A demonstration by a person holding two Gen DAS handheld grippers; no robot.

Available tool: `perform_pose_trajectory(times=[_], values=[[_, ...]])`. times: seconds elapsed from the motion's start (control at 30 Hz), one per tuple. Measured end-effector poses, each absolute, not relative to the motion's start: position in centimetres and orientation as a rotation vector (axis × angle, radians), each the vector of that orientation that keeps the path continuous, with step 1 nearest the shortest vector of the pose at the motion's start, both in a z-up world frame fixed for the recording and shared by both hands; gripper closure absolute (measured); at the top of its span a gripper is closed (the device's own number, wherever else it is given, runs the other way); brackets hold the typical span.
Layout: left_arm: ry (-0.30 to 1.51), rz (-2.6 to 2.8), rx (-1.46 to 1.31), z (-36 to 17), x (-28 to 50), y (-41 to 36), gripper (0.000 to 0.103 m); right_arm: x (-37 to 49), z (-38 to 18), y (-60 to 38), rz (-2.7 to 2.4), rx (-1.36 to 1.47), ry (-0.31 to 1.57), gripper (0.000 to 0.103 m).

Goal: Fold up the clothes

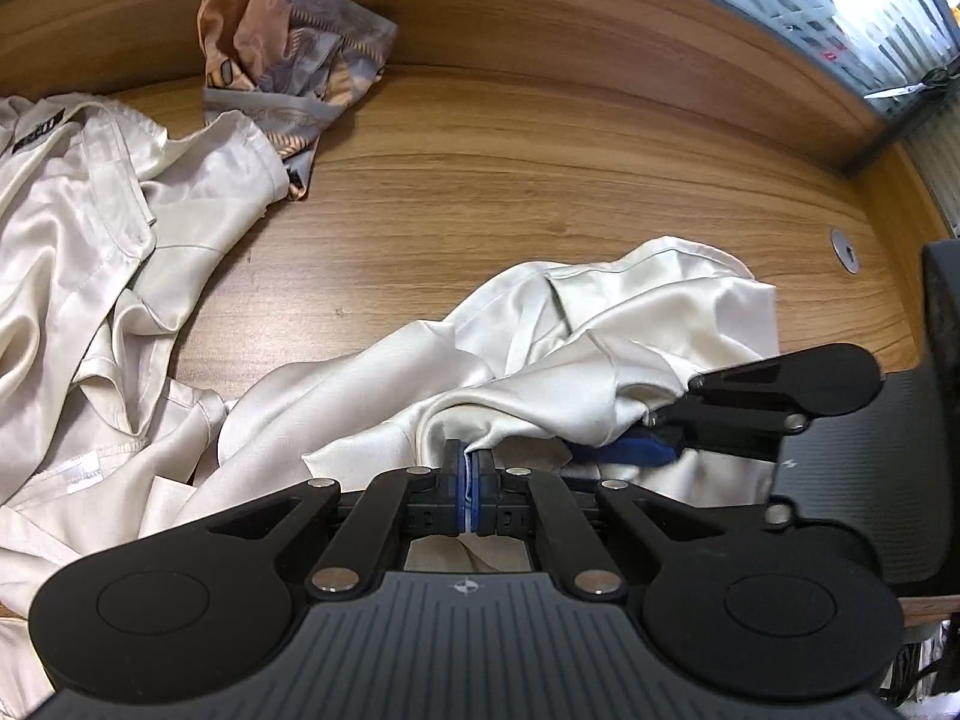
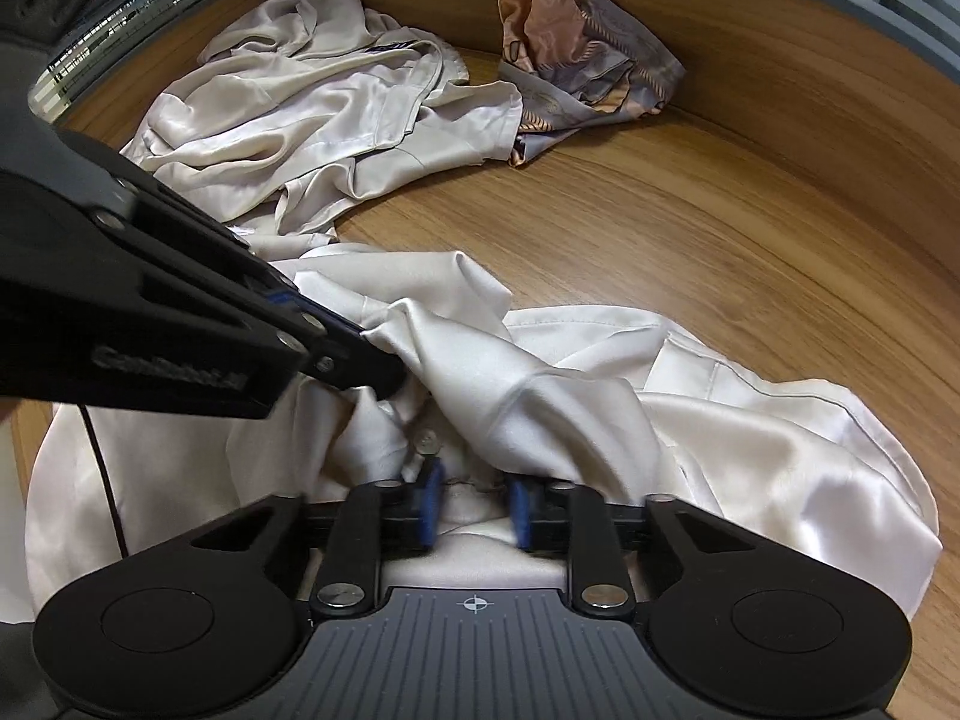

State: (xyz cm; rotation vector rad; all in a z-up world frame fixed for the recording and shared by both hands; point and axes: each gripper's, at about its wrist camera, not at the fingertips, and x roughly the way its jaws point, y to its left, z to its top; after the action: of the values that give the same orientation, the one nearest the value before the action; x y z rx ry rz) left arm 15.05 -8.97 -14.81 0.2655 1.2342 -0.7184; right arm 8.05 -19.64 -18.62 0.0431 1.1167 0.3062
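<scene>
A white satin garment (image 1: 600, 330) lies bunched at the near edge of the wooden table (image 1: 540, 180). My left gripper (image 1: 471, 457) is shut on a raised fold of it, blue pads pressed together around the cloth. In the right wrist view the left gripper (image 2: 384, 360) comes in from the left and lifts that fold of the same garment (image 2: 540, 396) into a ridge. My right gripper (image 2: 475, 501) points down into the cloth just below the ridge. Its blue pads (image 2: 429, 504) stand apart with crumpled fabric in the gap. The right gripper (image 1: 651, 450) is also seen close beside the left.
A second cream satin garment (image 1: 90, 240) lies crumpled at the far left. A peach and grey patterned garment (image 1: 288, 60) sits against the table's raised back edge. A black chair (image 1: 936, 420) stands at the near right, by a cable grommet (image 1: 845, 251).
</scene>
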Motion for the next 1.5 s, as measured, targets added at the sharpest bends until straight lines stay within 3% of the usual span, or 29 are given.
perform_pose_trajectory(times=[0.03,0.1,0.23,0.37,0.53,0.77,0.9,0.97,1.1,1.17,1.27,1.5], values=[[1.222,-0.726,0.269,-14.7,14.9,-8.9,0.101,8.1,-18.6,-19.8,0.310,0.063,1.119,0.096],[1.198,-0.749,0.272,-14.1,14.6,-8.6,0.094,8.1,-18.4,-20.3,0.306,0.124,1.122,0.098],[1.179,-0.810,0.233,-12.3,13.6,-7.5,0.048,7.4,-16.9,-21.6,0.288,0.257,1.097,0.098],[1.141,-0.880,0.205,-10.4,11.8,-6.3,0.015,6.1,-14.6,-23.0,0.269,0.371,1.055,0.098],[1.128,-0.958,0.207,-9.7,9.1,-6.0,0.010,4.5,-12.1,-24.7,0.255,0.504,1.003,0.098],[1.109,-0.957,0.248,-10.8,6.2,-7.7,0.010,2.2,-9.1,-26.7,0.259,0.710,0.917,0.098],[1.080,-0.947,0.263,-11.4,4.9,-8.6,0.015,0.7,-8.2,-27.7,0.244,0.811,0.868,0.098],[1.080,-0.939,0.274,-11.6,4.5,-8.8,0.035,-0.1,-7.9,-28.3,0.233,0.839,0.853,0.098],[1.069,-0.903,0.281,-11.5,4.1,-8.7,0.048,-1.7,-7.5,-29.9,0.199,0.881,0.834,0.099],[1.058,-0.889,0.268,-11.3,4.1,-8.6,0.074,-2.5,-7.6,-31.0,0.182,0.911,0.833,0.099],[1.043,-0.836,0.254,-10.9,4.2,-8.7,0.094,-4.0,-8.1,-32.7,0.152,0.950,0.839,0.099],[0.996,-0.675,0.208,-10.1,5.3,-9.3,0.101,-8.6,-10.7,-37.1,0.041,1.114,0.842,0.099]])
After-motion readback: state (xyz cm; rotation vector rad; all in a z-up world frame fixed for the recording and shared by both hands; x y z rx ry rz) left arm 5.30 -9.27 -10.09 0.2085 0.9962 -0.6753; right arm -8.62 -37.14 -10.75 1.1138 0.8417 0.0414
